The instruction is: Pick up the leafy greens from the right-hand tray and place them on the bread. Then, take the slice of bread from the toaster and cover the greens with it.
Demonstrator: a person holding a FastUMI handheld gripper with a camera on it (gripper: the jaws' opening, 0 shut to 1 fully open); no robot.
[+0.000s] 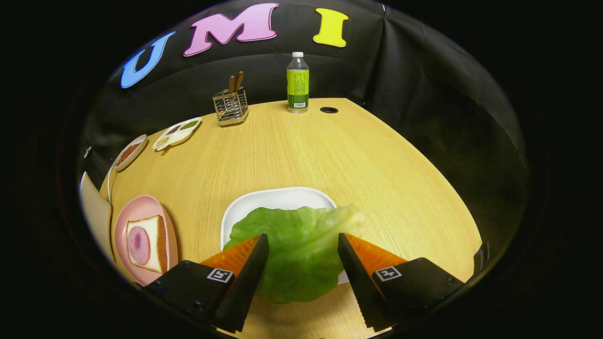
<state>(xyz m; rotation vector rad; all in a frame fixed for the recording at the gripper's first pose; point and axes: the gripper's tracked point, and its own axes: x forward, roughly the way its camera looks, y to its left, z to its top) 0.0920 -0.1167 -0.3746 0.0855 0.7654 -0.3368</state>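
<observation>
A pale green leaf of leafy greens (301, 245) fills the gap between my gripper's (302, 241) two fingers, which press on it from both sides. The leaf spreads past both fingertips and hangs over the front edge of the white tray (273, 197), which lies just beyond and below them. To the left of the fingers a pink plate (141, 207) holds a slice of bread (150, 245) topped with a round pink slice of meat (138, 245).
At the back of the wooden table stand a green-labelled bottle (297, 82) and a wire holder with wooden handles (231, 106). Small white dishes of seasonings (176, 133) and a dish with red contents (128, 152) sit at the far left. A dark hole (329, 109) lies beside the bottle.
</observation>
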